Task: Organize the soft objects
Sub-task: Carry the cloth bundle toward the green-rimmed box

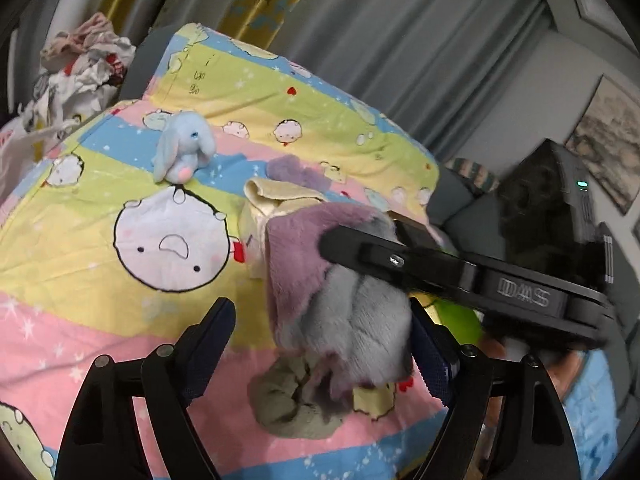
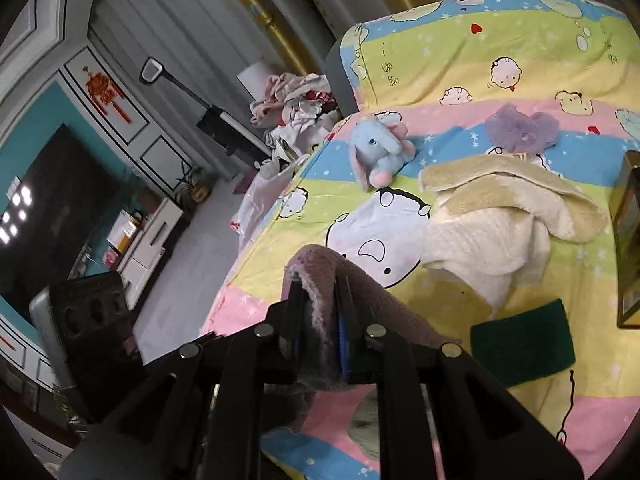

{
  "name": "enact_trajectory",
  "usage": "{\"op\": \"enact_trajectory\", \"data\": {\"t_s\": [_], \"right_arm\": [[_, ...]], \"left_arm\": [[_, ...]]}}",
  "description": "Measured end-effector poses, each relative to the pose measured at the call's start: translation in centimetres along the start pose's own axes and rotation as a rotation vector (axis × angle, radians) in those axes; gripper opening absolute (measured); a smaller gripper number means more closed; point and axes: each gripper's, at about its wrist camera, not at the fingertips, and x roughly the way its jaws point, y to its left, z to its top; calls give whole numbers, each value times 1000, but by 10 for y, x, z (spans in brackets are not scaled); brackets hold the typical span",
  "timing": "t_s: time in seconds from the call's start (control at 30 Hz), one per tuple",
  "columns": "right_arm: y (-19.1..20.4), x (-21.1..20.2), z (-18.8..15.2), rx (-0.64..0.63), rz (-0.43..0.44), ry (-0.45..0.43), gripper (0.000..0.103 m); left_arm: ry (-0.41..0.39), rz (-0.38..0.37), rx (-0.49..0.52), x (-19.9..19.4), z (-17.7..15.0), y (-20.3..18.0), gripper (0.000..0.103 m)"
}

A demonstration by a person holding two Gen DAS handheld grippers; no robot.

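A fluffy mauve and grey cloth hangs above the cartoon bedsheet. My right gripper reaches in from the right and is shut on its top edge. In the right wrist view the cloth folds over the closed right gripper. My left gripper stands open around the hanging cloth. Its left finger is well clear, and its right finger is close beside the cloth. A blue plush elephant sits farther back on the bed.
On the bed lie a cream towel, a purple fluffy piece, a dark green cloth and an olive cloth. A pile of clothes sits beyond the bed's far corner. A box stands at the right edge.
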Motion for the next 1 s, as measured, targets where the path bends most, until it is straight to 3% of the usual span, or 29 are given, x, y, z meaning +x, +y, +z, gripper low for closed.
{"op": "enact_trajectory", "data": {"t_s": [0.13,0.3,0.5,0.67,1.0], "right_arm": [[-10,-31,-5,17,-25,-73,13],[-36,-87,-11,61,-81,-193,14],[-73,-158,-19,129,-169,-359,14],[-109,-218,-33,207,-230,-507,16],[-169,-290,-72,384,-361,-705,16]], "left_arm": [[14,-42,96,10,1,-39,54],[25,-58,248,31,4,-105,40],[11,-76,400,62,3,-187,39],[30,-157,462,95,-3,-246,39],[94,-286,562,152,-32,-323,39]]}}
